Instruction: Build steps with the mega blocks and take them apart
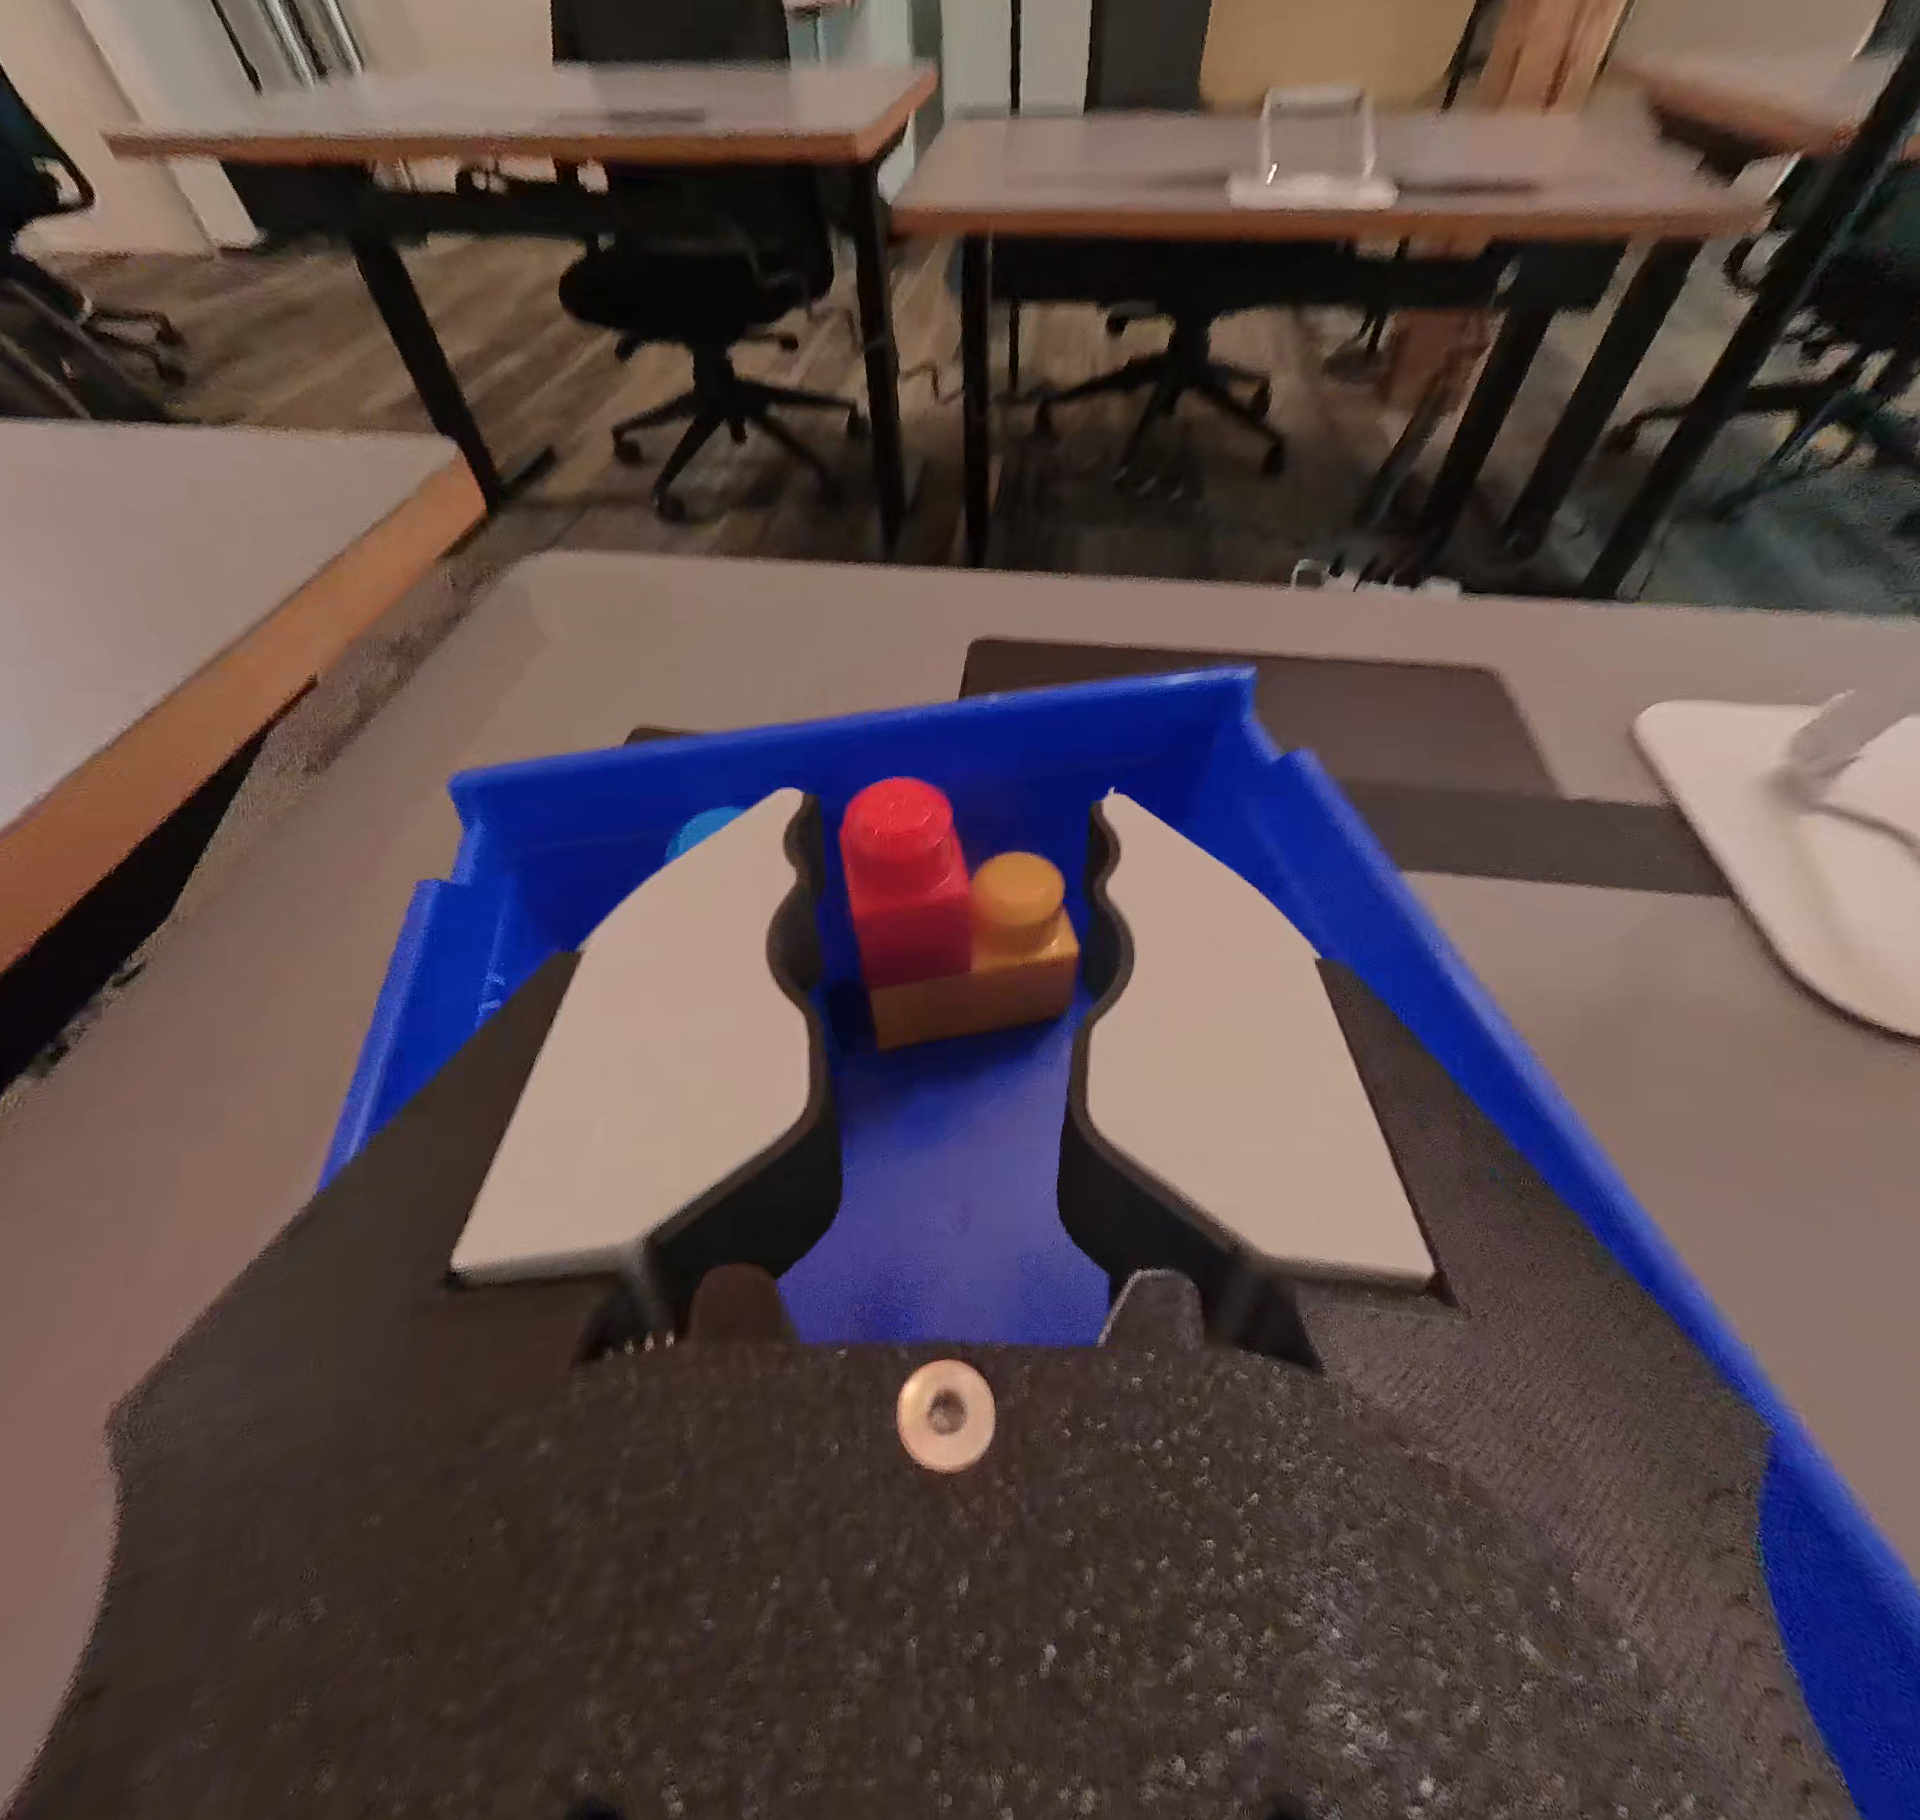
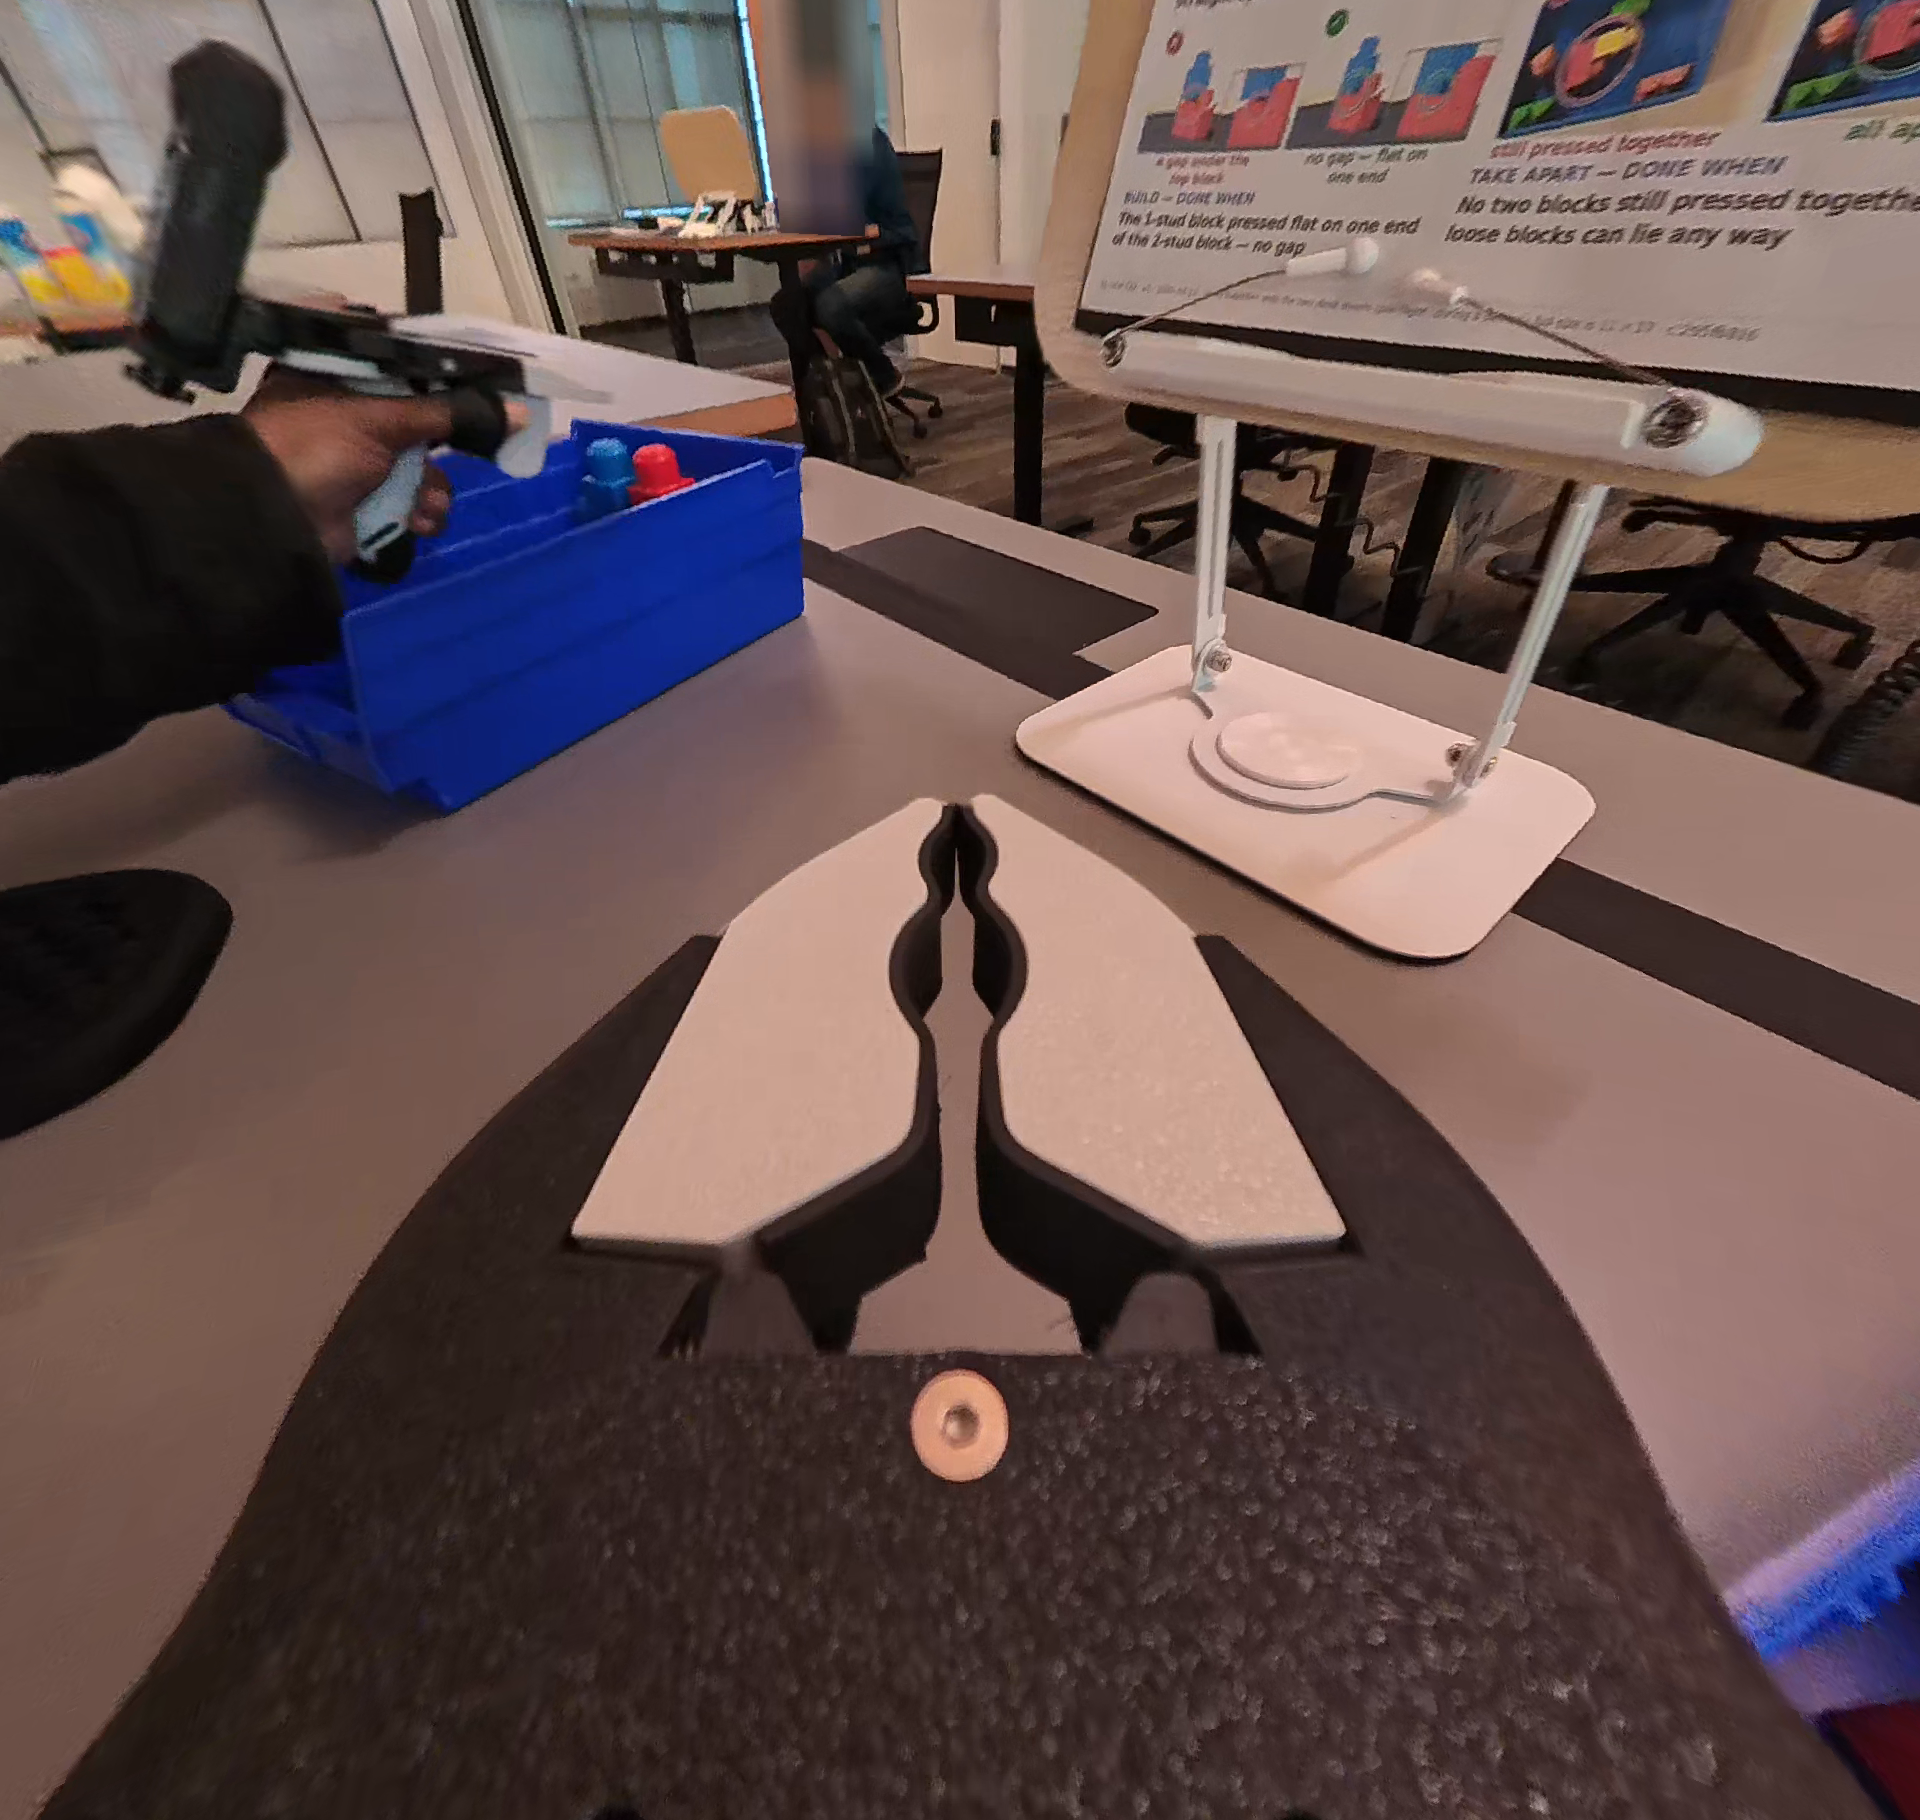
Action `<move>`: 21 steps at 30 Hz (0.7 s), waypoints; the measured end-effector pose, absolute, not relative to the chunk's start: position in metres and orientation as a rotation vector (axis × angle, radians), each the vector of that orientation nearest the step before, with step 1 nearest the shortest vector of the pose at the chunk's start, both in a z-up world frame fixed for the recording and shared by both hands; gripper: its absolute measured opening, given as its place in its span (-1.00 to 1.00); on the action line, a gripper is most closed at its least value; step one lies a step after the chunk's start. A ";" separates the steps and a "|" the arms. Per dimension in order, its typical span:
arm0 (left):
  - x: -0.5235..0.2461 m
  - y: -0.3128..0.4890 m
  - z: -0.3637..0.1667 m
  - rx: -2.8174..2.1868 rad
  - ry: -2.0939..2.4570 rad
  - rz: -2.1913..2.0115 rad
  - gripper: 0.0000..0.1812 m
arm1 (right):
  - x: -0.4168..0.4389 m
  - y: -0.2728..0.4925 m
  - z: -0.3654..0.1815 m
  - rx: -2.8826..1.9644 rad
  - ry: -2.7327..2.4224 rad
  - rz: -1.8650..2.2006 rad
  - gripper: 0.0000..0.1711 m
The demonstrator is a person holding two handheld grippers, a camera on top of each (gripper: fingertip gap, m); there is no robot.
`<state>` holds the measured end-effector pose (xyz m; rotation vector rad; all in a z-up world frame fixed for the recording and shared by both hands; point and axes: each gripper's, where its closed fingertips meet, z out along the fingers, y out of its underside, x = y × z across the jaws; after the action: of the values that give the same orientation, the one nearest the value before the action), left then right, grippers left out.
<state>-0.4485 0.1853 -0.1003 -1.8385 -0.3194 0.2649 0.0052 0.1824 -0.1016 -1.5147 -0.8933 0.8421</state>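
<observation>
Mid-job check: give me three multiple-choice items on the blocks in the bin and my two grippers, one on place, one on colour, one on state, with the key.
1. Where is the red block?
A. on one end of the orange block
B. loose on the table
C. held by the left gripper

2. What colour is the bin?
A. green
B. blue
C. white

3. How is the right gripper?
A. shut on a block
B. wide open
C. shut, empty

Key: 1 A, the red block sits on the orange one beside its free stud. 2 B, its walls are blue. 3 C, its tips nearly meet over bare table.
</observation>
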 end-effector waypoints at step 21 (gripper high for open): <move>-0.480 0.225 -0.169 -2.103 -0.399 0.435 -0.54 | -0.005 0.175 -0.129 -1.539 -1.036 0.775 -1.00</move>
<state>-0.4797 0.2247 -0.1692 -2.1027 -0.3991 0.4354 -0.0047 0.1747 -0.1291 -1.5395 -1.0365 0.7748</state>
